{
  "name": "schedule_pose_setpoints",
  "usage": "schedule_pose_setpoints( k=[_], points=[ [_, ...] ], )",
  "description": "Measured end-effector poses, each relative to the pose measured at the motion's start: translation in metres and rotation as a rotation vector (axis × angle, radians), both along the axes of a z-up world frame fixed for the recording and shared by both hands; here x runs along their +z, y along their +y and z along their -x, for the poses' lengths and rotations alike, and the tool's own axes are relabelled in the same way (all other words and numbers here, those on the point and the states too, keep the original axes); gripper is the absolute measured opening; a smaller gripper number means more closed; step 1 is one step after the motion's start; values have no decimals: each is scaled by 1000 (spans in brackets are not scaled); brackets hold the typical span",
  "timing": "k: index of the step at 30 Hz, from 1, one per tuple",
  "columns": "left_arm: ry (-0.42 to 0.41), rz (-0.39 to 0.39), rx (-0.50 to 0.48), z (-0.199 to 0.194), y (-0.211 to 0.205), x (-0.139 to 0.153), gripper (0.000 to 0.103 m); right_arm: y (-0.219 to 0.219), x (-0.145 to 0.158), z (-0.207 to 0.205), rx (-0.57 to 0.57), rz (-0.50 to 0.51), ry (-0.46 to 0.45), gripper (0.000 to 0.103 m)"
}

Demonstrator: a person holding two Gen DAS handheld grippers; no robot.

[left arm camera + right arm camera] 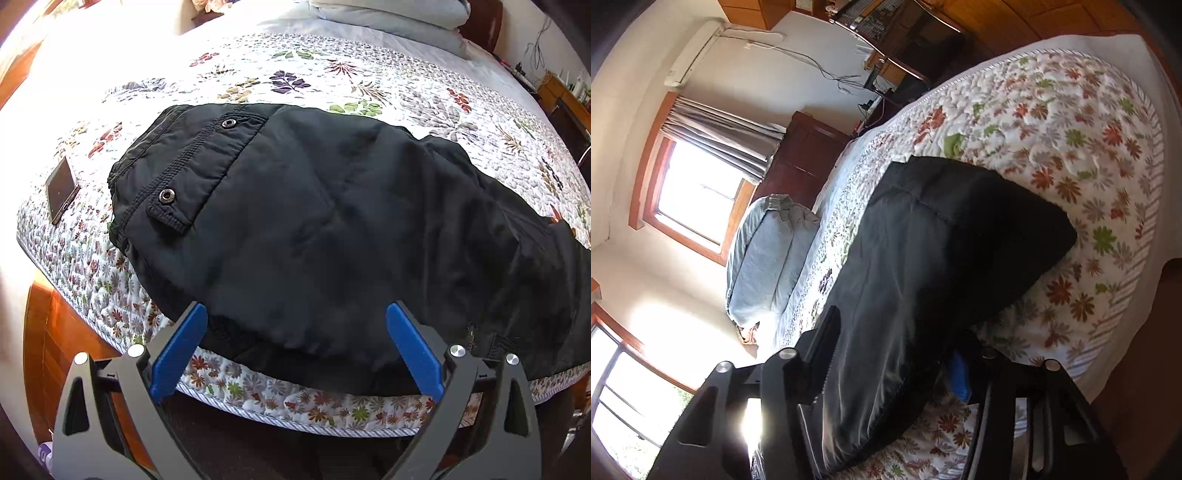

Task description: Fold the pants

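Black pants (314, 229) lie folded centre frame; right gripper (890, 354) clamps leg fabric, left gripper (295, 325) gapes empty, more folding likely

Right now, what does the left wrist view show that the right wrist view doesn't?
Left wrist only: the phone lying on the quilt beside the waistband, the two metal snaps on the pants' pocket flaps, and the left gripper with its jaws wide apart, nothing between them.

Right wrist only: the windows with the curtain, the wall air conditioner, and the right gripper with its jaws on either side of the pants fabric.

Both: the black pants spread on the floral quilt, and the folded grey-blue bedding.
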State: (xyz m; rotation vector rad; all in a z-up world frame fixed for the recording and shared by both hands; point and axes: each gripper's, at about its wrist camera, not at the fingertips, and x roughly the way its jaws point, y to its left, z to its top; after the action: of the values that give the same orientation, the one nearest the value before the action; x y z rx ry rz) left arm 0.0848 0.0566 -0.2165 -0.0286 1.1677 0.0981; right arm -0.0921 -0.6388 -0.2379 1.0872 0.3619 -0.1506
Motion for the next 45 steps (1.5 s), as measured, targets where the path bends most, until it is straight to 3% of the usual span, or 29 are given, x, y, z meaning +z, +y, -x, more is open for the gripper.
schedule_pose_setpoints(
  k=[2, 4, 7, 12, 15, 19, 22, 28, 35, 40, 43, 45],
  points=[
    [6, -8, -13, -1, -2, -2, 98, 0, 9, -10, 10, 47, 33, 35],
    [9, -13, -16, -1, -3, -3, 98, -2, 9, -18, 20, 64, 63, 17],
    [19, 3, -15, -2, -4, -6, 98, -4, 5, -21, 27, 48, 62, 11],
    [11, 7, -19, -3, -2, -5, 98, -3, 15, -2, 20, 11, -46, 9],
    [8, 22, -13, -4, 0, -4, 98, 2, 27, 1, 24, 60, -22, 9],
    [-1, 61, 2, -1, 5, -4, 98, -3, 17, 1, 2, 8, 38, 9],
    [-7, 74, -2, 2, 8, -3, 98, 3, 26, 8, -1, 18, 7, 9],
    [-43, 79, 5, 8, 17, 4, 98, 46, 99, -7, 82, 259, 19, 9],
    [-67, 162, 68, 16, 37, 9, 98, 143, 172, -34, 237, 574, 32, 9],
    [-85, 200, 104, 21, 49, 13, 98, 228, 187, -57, 367, 796, 90, 9],
    [-108, 210, 121, 24, 55, 16, 98, 274, 178, -73, 453, 910, 145, 9],
    [-113, 225, 130, 27, 59, 17, 98, 289, 163, -83, 506, 925, 168, 9]
  ],
)
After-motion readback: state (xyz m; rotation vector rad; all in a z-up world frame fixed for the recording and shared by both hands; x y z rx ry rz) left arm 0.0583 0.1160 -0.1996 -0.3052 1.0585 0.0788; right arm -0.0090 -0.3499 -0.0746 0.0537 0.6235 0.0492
